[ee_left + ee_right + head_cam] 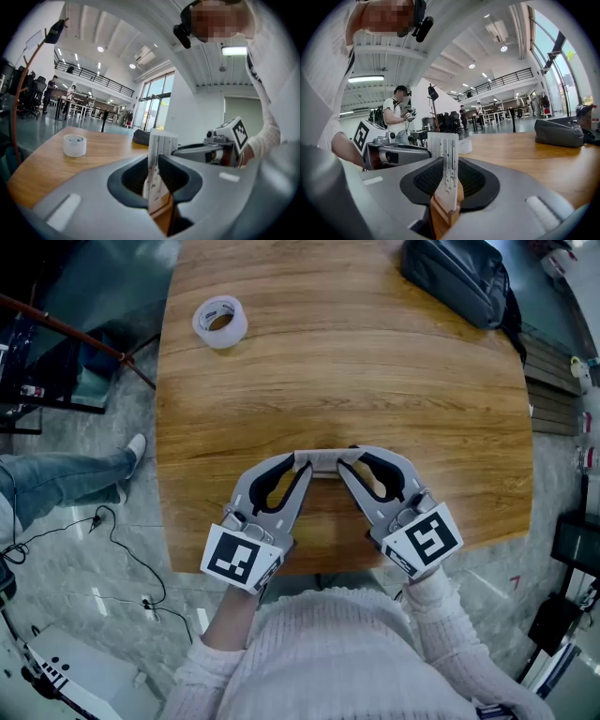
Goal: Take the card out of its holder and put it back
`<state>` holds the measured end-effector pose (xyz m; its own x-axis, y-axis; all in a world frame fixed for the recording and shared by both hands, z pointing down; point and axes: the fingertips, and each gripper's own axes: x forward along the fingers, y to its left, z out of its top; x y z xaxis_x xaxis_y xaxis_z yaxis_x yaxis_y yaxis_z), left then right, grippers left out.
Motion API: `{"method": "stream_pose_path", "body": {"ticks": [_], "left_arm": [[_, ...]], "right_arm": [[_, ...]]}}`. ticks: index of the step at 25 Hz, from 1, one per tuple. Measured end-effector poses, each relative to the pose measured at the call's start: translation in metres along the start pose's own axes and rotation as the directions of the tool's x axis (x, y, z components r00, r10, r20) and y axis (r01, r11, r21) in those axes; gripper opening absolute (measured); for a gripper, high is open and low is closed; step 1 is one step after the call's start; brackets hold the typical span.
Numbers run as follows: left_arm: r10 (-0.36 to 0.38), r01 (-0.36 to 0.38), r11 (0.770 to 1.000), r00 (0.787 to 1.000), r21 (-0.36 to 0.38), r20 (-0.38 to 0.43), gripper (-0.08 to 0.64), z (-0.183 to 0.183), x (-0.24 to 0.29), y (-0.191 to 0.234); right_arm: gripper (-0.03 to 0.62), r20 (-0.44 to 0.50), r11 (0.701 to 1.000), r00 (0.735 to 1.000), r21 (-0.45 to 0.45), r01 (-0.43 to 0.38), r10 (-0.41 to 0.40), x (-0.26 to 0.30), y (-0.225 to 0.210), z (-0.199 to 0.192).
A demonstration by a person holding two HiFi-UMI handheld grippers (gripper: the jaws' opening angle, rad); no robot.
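From the head view, the card (326, 462) and its holder (446, 218) shrink to one pale strip between the gripper tips, so the slot cannot be made out there. The person's hands are hidden under the marker cubes and only the knit sleeves (427, 610) show. The bag (457, 277) on the table's far right corner is cut off by the top of the frame.

The left gripper (302, 463) and right gripper (349, 461) angle inward, and their tips nearly meet over the middle of the table's (375, 371) near edge. Both point almost level, tipped slightly down.

The right gripper is clamped on one end of the wooden holder, with the card standing upright in its slot between the jaws. The left gripper clasps the other end, and wood shows between its jaws below the card. Whether its pads bear on the wood alone or also on the card is hard to tell.

There are two grippers, each with one marker cube, and one card in one holder. One tape roll (220, 322) lies near the far left corner, well apart from the grippers, and there is one bag.
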<state>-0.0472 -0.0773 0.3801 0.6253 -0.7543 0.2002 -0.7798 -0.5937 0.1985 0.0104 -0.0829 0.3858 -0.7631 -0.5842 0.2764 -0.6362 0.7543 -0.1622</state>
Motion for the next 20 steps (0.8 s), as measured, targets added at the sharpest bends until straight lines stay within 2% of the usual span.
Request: {"method": "stream_pose_path", "body": {"ticks": [9, 20], "left_arm": [[-0.007, 0.007, 1.000, 0.999, 0.008, 0.032, 0.074, 0.0009, -0.0002, -0.0030], [-0.016, 0.015, 1.000, 1.000, 0.004, 0.027, 0.074, -0.0045, 0.0011, -0.0017]], "right_arm": [[0.091, 0.036, 1.000, 0.999, -0.027, 0.007, -0.006, -0.0029, 0.0003, -0.0013], [0.087, 0.060, 0.998, 0.998, -0.054, 0.019, -0.016, -0.0024, 0.0011, -0.0067]]}}
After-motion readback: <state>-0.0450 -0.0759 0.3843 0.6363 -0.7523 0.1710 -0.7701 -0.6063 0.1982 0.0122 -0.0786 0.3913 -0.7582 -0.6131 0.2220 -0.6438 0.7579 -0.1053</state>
